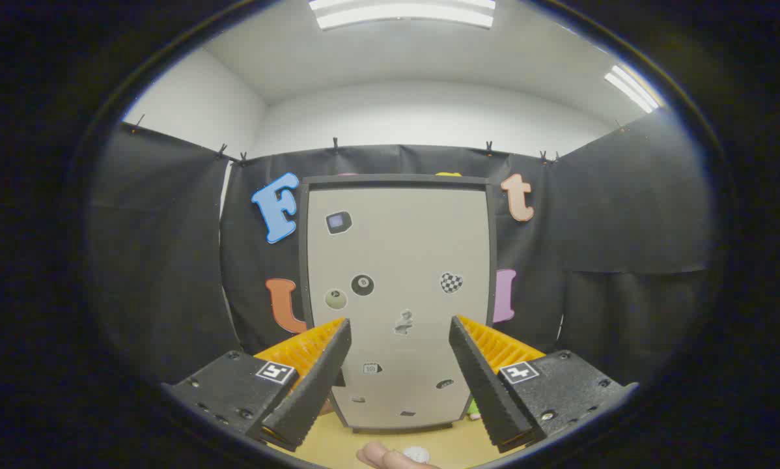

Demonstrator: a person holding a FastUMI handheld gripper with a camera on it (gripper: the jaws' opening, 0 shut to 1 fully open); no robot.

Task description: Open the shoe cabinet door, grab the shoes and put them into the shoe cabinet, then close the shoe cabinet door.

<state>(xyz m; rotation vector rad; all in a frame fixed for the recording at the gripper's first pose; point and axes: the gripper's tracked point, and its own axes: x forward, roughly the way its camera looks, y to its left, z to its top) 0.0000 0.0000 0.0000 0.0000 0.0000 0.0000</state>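
— What stands in front of you?

— The shoe cabinet (396,299), upright at the far edge of the wooden tabletop (338,446), its back against the booth's black cloth. Its pale door (400,260) is flat in the dark frame, closed as far as I can tell, and dotted with small stickers.

— And your fingers?

— My gripper (400,345) is spread wide and holds nothing. The cabinet door shows in the gap between my two fingers, well beyond them.

— So the step in hand?

— Opening that door, I judge. I cannot make out a handle, so I would look for the free edge of the door, hook one fingertip behind it and swing it out in an arc, not tug straight back, or the light cabinet may slide on the tabletop.

— What is inside?

— Hidden; the door covers it all.

— The shoes?

— I cannot pick them out. Something green (473,409) peeks by the cabinet's lower right corner, too small to name. A fingertip (385,456) rests at the near edge.
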